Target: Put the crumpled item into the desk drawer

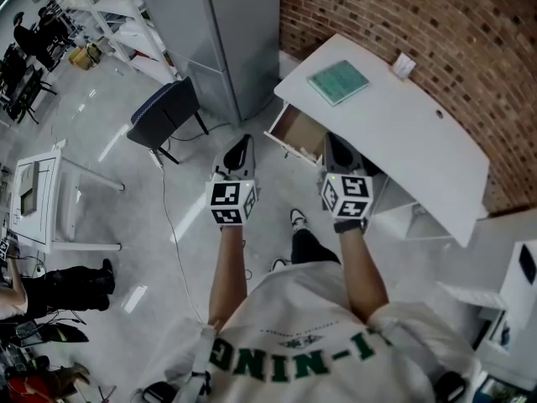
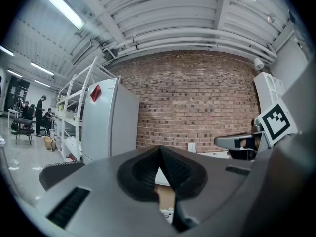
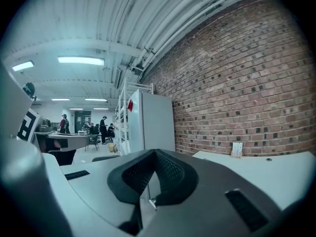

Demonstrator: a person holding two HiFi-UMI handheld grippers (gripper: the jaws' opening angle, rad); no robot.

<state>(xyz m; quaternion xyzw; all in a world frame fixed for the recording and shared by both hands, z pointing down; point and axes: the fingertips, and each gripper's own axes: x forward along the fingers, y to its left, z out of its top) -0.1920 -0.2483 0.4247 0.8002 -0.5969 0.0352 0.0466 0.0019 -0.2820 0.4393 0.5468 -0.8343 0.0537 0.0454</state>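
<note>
— Any writing?
— Green letters, upside down, on the white shirt [image 1: 294,330]: "I-NING".
— Tongs?
— Left tongs [image 2: 159,153] and right tongs [image 3: 154,157] are both closed, gripping nothing.
— Crumpled item?
— Can't make it out. The drawer [image 1: 295,133] is open under the counter [image 1: 403,133].

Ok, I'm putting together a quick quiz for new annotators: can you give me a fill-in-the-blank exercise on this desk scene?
The desk drawer stands ___.
On the white desk lies a ___ pad.
The wall behind the desk is built of ___.
The right gripper has its jaws ___, nothing between them.
Missing words: open; green; brick; shut.
</note>
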